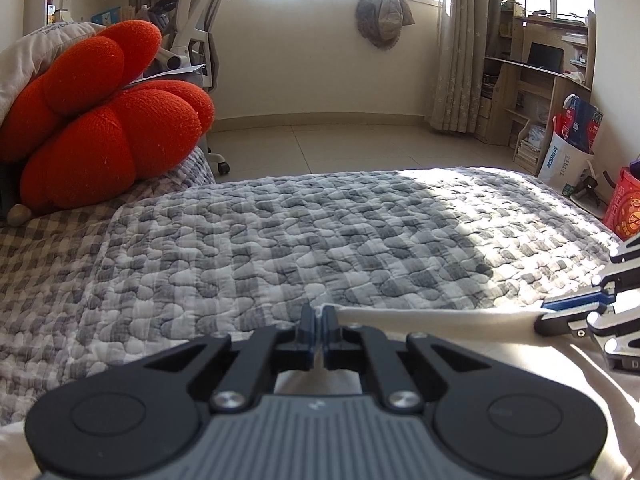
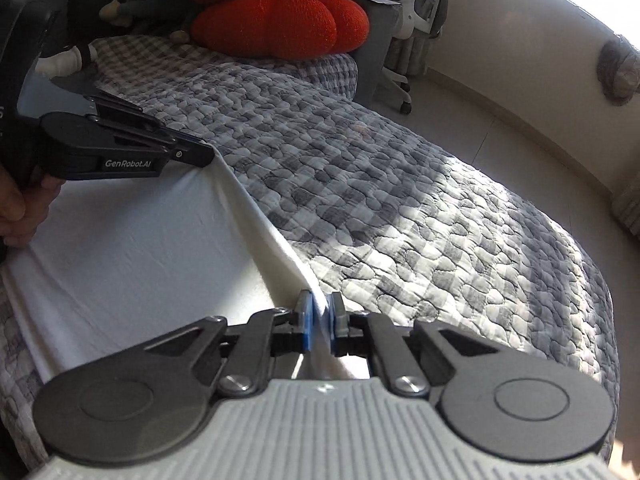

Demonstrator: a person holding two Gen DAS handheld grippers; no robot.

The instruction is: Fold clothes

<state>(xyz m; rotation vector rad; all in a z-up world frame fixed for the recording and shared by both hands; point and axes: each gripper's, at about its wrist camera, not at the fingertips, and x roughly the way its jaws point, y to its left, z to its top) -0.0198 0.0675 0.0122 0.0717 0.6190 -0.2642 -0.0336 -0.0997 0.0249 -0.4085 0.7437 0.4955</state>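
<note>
A white garment [image 2: 132,248] is spread on the grey checked quilt [image 2: 400,184] of a bed. Its far edge is pinched at one end by the left gripper [image 1: 319,314] and at the other by the right gripper [image 2: 320,306], and is drawn taut between them.

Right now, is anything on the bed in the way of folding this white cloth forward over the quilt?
Nothing visible. Both grippers, left and right, pinch the white cloth edge; the checked quilt beyond lies bare. The red cushion sits far off.
</note>
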